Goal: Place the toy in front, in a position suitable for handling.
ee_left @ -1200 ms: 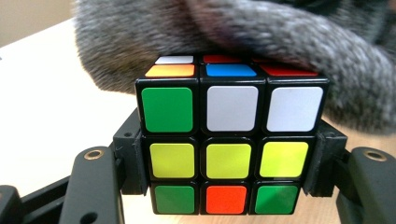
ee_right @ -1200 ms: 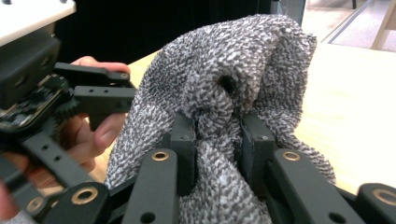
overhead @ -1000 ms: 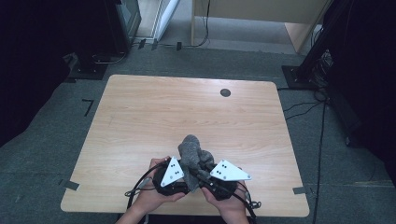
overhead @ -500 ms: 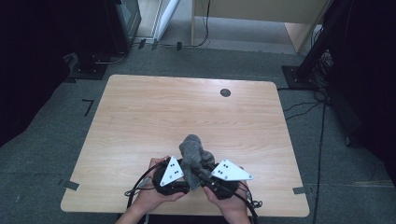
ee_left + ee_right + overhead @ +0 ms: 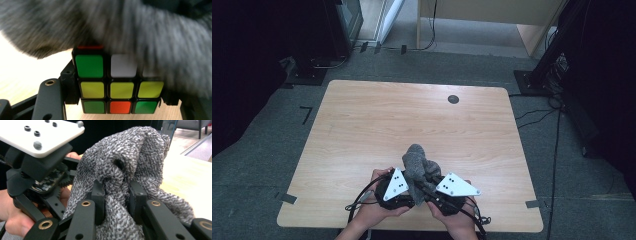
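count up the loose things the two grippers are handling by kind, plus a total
grey cloth: 1
puzzle cube: 1
total: 2

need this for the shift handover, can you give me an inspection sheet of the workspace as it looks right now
surface: light wooden table with a small dark round grommet.
job's things: grey knitted cloth draped over a colour-tiled puzzle cube.
clutter: nothing seen.
grippers: left gripper shut on the cube; right gripper shut on a fold of the cloth, both at the near table edge.
cables: black gripper cables loop by the hands; floor cables at right.
surroundings: grey carpet, dark stands, tape marks.
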